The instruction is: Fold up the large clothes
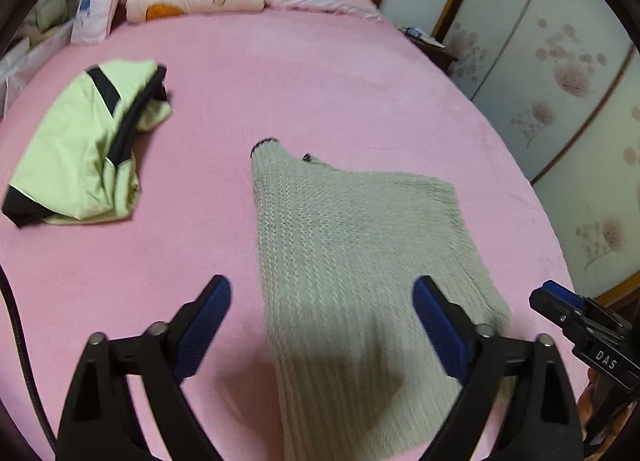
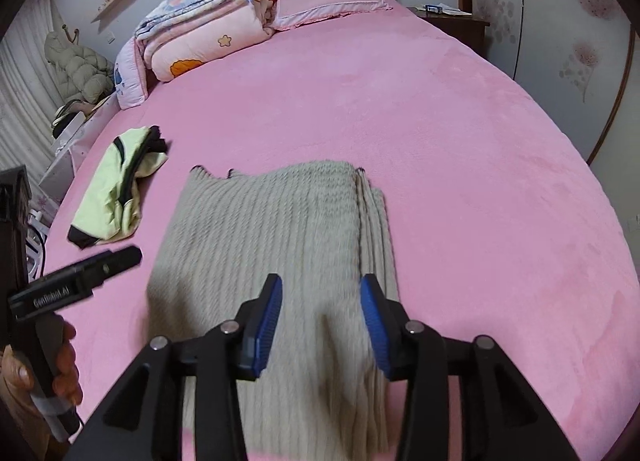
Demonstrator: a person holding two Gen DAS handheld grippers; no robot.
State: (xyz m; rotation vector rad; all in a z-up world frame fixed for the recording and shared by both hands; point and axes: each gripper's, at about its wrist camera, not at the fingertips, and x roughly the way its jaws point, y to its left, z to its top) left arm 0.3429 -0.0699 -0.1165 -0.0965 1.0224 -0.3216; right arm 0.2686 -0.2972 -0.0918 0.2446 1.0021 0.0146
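A grey ribbed knit sweater (image 1: 352, 245) lies folded on the pink bed (image 1: 320, 81), its near end reaching the bed's front edge; it also shows in the right wrist view (image 2: 272, 237). My left gripper (image 1: 322, 301) is open wide and empty, hovering above the sweater's near left part. My right gripper (image 2: 321, 301) is open and empty, above the sweater's near right part. The right gripper's body shows at the left wrist view's right edge (image 1: 576, 317). The left gripper's body shows at the left of the right wrist view (image 2: 76, 281).
A folded light-green and black garment (image 1: 88, 149) lies left of the sweater, also in the right wrist view (image 2: 120, 193). Folded quilts (image 2: 200, 33) and a pink pillow (image 2: 332, 5) sit by the wooden headboard. A nightstand (image 2: 452, 21) and wardrobe doors (image 1: 560, 81) stand right.
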